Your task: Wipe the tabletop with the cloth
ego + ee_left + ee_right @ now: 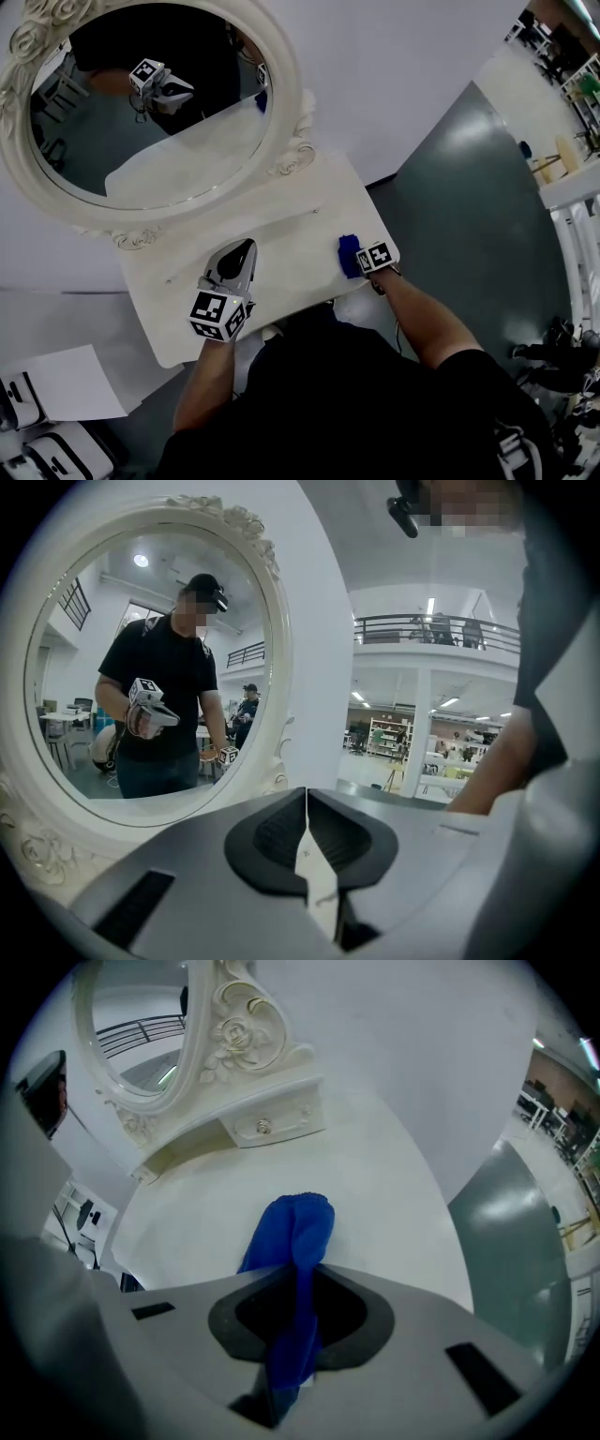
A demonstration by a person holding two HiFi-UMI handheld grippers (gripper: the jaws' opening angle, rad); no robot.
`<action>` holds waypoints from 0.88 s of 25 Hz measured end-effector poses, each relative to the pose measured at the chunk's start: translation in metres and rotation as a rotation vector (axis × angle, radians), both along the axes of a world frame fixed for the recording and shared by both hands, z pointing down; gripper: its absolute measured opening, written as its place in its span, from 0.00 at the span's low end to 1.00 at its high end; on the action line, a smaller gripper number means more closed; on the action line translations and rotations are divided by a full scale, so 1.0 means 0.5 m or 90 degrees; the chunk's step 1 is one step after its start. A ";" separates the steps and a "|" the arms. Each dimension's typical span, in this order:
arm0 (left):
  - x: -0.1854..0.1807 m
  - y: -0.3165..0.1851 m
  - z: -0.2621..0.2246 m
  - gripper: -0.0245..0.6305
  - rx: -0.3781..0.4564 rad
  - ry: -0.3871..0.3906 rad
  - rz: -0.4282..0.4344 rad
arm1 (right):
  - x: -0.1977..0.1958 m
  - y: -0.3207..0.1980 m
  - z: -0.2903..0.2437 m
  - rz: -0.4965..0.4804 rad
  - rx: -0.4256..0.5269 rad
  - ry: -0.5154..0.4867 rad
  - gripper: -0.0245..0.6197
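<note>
A blue cloth (296,1232) hangs folded from my right gripper (298,1283), whose jaws are shut on it. In the head view the cloth (348,255) touches the white tabletop (291,253) near its right end, with the right gripper (361,260) just behind it. My left gripper (238,255) hovers over the left-middle of the tabletop. Its jaws (307,810) are shut, with nothing between them, and they point toward the mirror.
A large oval mirror (141,103) in an ornate white frame stands at the back of the table. A small drawer unit (272,1124) sits under the mirror's base. White paper (66,380) lies on the floor at the left. Grey floor (469,216) lies to the right of the table.
</note>
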State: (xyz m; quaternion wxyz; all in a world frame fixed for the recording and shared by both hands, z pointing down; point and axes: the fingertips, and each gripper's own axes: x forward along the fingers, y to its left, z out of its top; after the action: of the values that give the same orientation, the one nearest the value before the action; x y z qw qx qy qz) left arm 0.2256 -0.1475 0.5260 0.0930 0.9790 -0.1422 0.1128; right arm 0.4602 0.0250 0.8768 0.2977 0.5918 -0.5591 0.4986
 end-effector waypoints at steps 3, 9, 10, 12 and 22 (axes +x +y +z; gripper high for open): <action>0.021 0.007 0.000 0.06 -0.001 0.001 0.007 | 0.039 0.029 -0.001 0.028 0.001 0.002 0.11; 0.027 0.009 0.001 0.06 0.000 -0.001 0.005 | 0.082 0.061 -0.001 0.060 0.002 0.007 0.11; 0.024 0.008 0.000 0.06 0.000 -0.001 0.003 | 0.085 0.063 -0.001 0.063 0.003 0.008 0.11; 0.015 0.008 -0.001 0.06 0.000 -0.001 -0.002 | 0.086 0.066 -0.002 0.069 0.000 0.009 0.11; -0.090 -0.016 -0.034 0.06 0.014 0.007 -0.058 | 0.083 0.013 -0.048 0.046 0.023 0.074 0.10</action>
State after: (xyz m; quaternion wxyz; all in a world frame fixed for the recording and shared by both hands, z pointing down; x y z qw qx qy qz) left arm 0.1805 -0.1554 0.5089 0.0884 0.9731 -0.1872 0.1014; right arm 0.5017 0.0317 0.8530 0.3009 0.6449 -0.5282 0.4632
